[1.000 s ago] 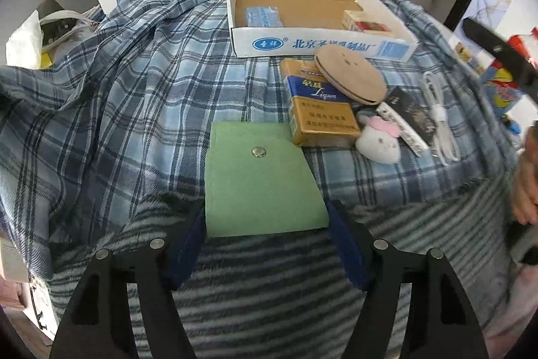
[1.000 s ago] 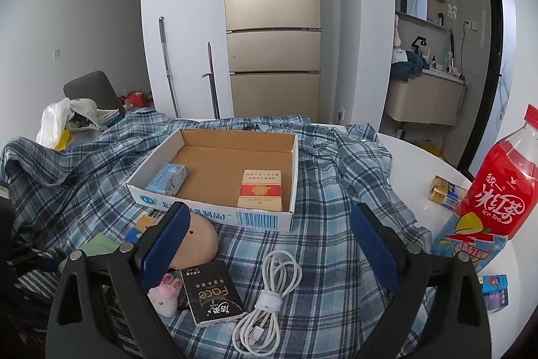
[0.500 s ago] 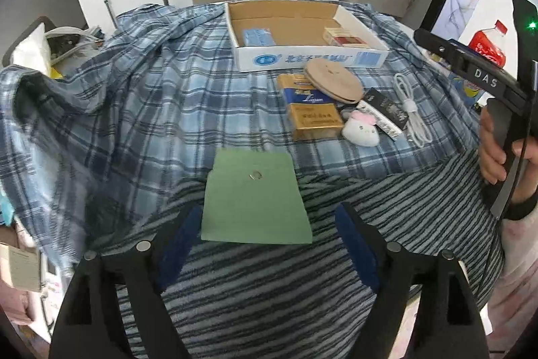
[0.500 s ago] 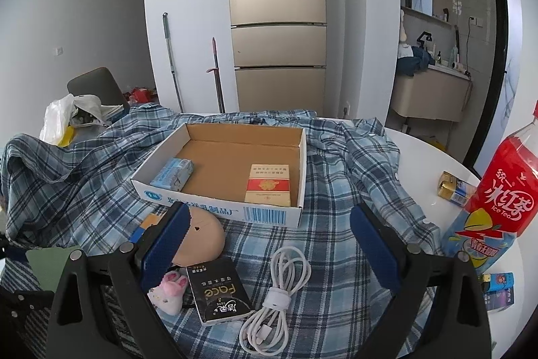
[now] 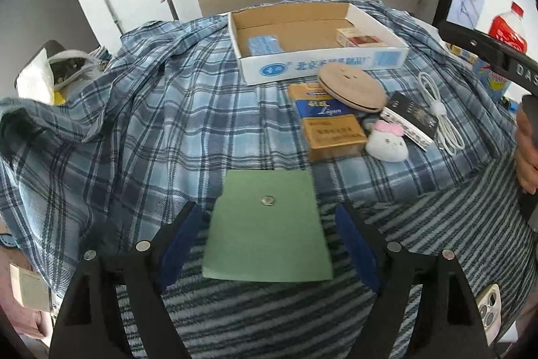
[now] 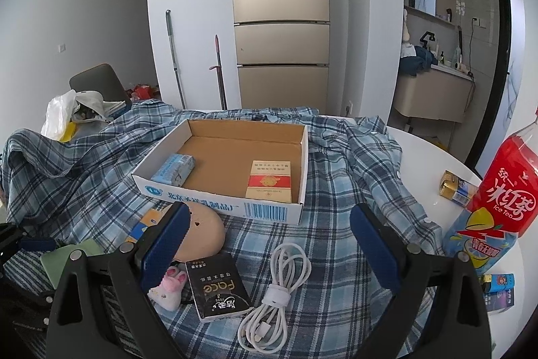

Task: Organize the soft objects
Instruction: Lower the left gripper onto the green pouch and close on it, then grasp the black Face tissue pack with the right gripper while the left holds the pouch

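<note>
Now the left claw (image 5: 265, 244), spread around the green pouch (image 5: 267, 224) without pinching it, should close squarely on both edges, below the box (image 5: 316, 46), while the right claw (image 6: 269, 244) hangs spread and empty.

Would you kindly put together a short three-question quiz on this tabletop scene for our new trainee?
1. True or false: the green pouch lies inside the cardboard box.
2. How many packets lie in that box?
3. What is next to the plush toy: A) a white cable, B) a yellow-and-blue carton, C) a red bottle?

Key: 1. False; it lies flat on the cloth between the open fingers of the left hand-held gripper. 2. Two: a blue one and a red-and-white one. 3. B.
</note>
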Demonstrator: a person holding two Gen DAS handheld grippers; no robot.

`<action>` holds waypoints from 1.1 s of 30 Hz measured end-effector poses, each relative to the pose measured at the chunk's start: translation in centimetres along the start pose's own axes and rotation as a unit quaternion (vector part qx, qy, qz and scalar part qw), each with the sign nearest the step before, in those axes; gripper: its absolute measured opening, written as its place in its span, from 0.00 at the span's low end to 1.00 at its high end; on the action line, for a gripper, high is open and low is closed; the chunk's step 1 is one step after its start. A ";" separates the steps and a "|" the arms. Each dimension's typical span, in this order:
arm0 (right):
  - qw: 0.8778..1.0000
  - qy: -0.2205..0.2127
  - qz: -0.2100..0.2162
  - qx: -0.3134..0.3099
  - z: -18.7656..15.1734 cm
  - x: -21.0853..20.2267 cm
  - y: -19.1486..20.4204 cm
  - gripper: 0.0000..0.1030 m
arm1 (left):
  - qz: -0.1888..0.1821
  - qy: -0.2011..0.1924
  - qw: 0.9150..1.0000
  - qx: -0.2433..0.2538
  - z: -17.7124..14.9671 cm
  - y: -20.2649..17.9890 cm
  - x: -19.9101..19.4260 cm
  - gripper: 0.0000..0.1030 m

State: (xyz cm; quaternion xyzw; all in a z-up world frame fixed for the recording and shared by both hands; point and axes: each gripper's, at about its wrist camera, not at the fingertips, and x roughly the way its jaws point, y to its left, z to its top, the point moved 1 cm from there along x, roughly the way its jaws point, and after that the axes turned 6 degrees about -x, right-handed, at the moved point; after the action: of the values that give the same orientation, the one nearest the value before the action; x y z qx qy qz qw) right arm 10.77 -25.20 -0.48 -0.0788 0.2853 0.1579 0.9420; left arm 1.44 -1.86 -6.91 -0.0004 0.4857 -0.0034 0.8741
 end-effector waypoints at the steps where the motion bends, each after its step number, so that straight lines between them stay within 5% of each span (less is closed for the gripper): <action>1: 1.000 0.001 0.001 0.000 0.0 0.0 0.0 0.93 | -0.009 0.008 1.000 -0.004 0.1 0.1 0.3 0.81; 10: 1.000 0.004 0.002 -0.006 -0.2 0.3 0.2 0.93 | -0.025 0.045 0.999 -0.002 0.4 0.0 2.2 0.81; 14: 1.000 0.007 0.005 0.000 -0.2 0.4 0.0 0.93 | -0.028 0.036 0.999 -0.001 0.1 0.2 2.0 0.70; 26: 0.998 0.016 0.055 0.000 -0.4 1.3 0.2 0.93 | -0.060 -0.092 0.994 -0.004 -1.5 1.2 -1.5 0.69; 33: 0.985 0.100 0.143 -0.015 -1.2 3.5 1.4 0.74 | -0.070 -0.133 0.988 -0.015 -2.0 1.7 -2.7 0.69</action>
State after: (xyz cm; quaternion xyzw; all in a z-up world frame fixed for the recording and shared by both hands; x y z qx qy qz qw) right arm 12.43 -23.32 -3.56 -0.0671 0.3837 0.2867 0.8753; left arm -1.65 -0.14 -5.65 -0.0477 0.3636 -0.0576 0.9285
